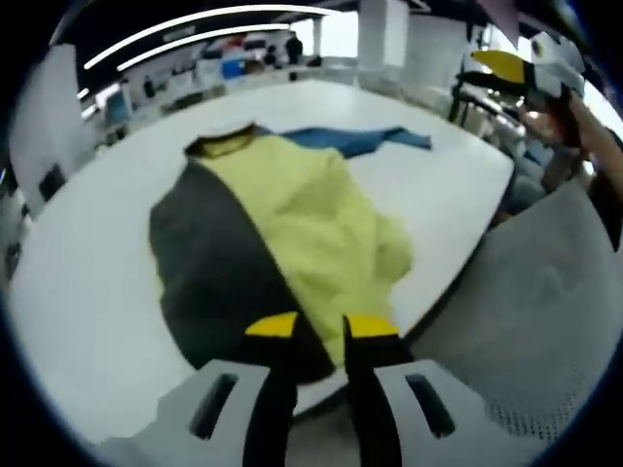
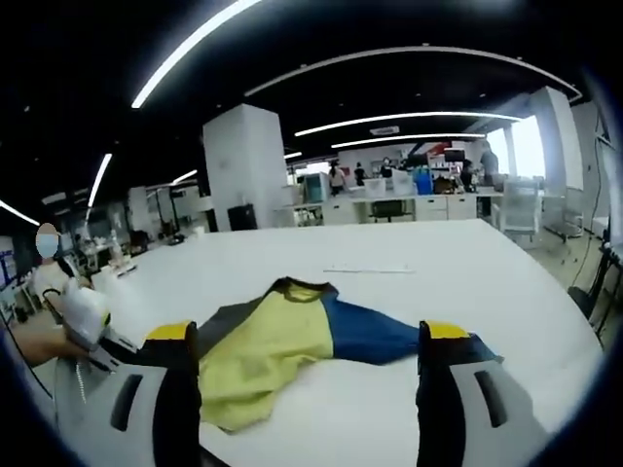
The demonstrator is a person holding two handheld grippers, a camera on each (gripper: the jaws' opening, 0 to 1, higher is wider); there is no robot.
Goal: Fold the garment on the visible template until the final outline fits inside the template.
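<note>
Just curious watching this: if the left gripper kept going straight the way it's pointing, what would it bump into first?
Most likely the garment. The left gripper points at its near edge, where the dark and yellow panels meet on the white table. Depth is hard to judge, so how close it is stays unclear.

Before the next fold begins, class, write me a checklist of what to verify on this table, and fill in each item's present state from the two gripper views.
1. Garment fully on the white table: not ok; in the left gripper view its near hem reaches the table edge.
2. Garment lying flat: not ok; the yellow panel is wrinkled and bunched.
3. Blue sleeve spread out and visible: ok.
4. Template outline visible under the garment: cannot tell; no outline can be made out.
5. Left gripper free: ok; fingers slightly apart, holding nothing.
6. Right gripper free: ok; fingers wide apart, holding nothing.
</note>
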